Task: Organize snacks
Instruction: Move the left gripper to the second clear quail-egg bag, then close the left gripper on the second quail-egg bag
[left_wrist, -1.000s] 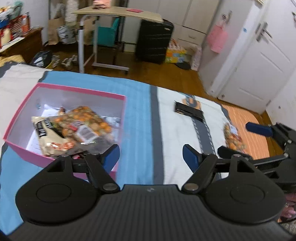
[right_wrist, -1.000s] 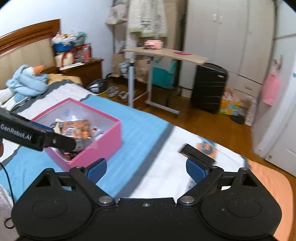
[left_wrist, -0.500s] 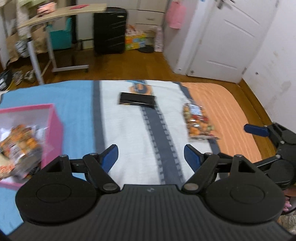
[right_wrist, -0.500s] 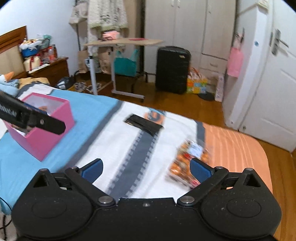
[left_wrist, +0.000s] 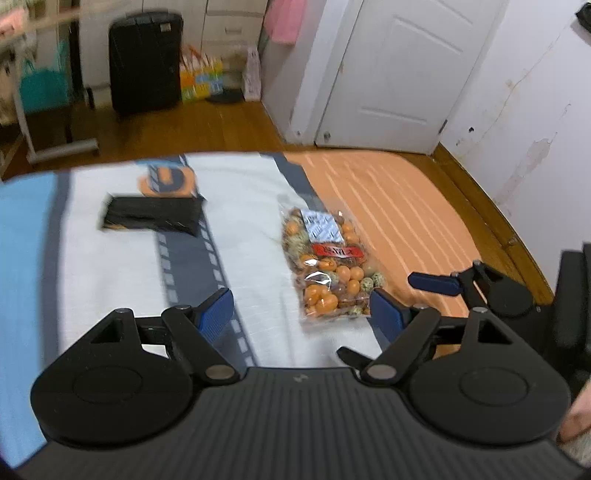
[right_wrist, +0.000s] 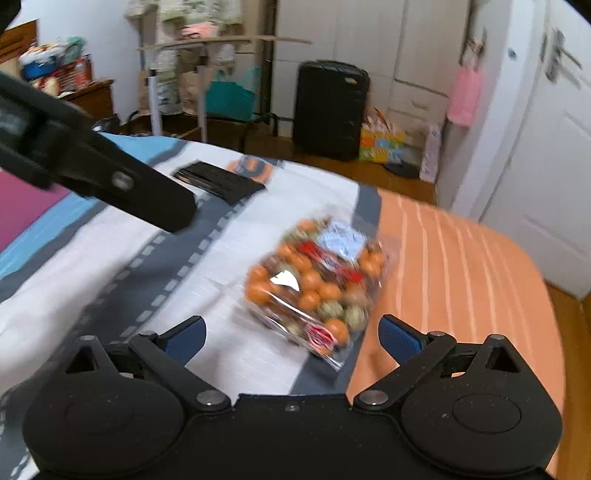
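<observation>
Print on clear snack bag (right_wrist: 314, 284) smeared by motion blur, unreadable. Near edge of same bag hidden behind left gripper (left_wrist: 301, 314) finger in left wrist view. Black packet (left_wrist: 151, 216) blurred, markings indistinct. Pink box (right_wrist: 22, 206) cut off at frame edge, contents unseen.

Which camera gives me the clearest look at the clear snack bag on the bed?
The left wrist view: the clear snack bag is sharp there, its label readable as a shape. The right wrist view shows it nearer, between the open fingers, but smeared by blur.
</observation>
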